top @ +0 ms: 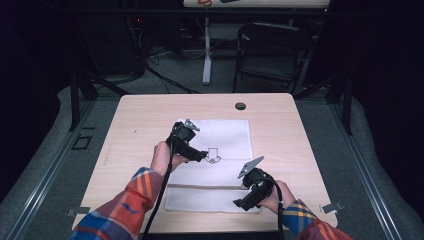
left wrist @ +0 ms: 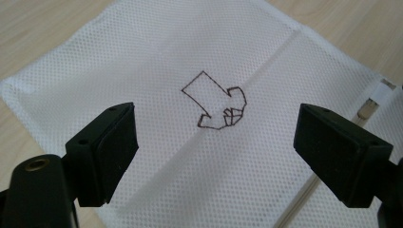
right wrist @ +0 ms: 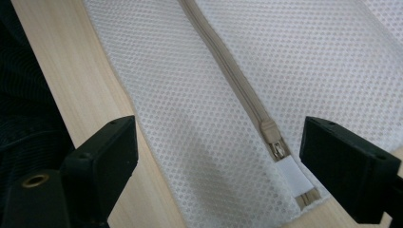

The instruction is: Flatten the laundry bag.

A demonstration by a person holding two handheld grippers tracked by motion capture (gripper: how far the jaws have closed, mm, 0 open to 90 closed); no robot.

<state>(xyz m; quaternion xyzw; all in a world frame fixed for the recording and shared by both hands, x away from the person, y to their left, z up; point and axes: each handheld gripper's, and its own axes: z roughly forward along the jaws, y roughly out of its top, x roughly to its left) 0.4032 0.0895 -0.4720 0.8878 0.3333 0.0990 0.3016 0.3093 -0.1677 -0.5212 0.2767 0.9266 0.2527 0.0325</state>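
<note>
Plaid sleeves (top: pixel 131 200) are seen at the bottom of the high view, each hand carrying a gripper over a white mesh bag (top: pixel 220 137) that is spread flat on the wooden counter (top: pixel 140 120). In that view the left gripper (top: pixel 209 157) is held above the dark arrow-shaped outline (top: pixel 214 155) drawn on the mesh; its jaws are spread wide, with nothing between them. Nearer the person, the right gripper (top: pixel 239 203) is held over the bag's near strip, below the beige zipper (top: pixel 210 186) that runs across the bag. Its jaws are likewise parted and nothing is clamped. In the right gripper view the zipper pull (right wrist: pixel 278 148) is seen lying near the bag's corner, just beside a white tab (right wrist: pixel 294 178).
</note>
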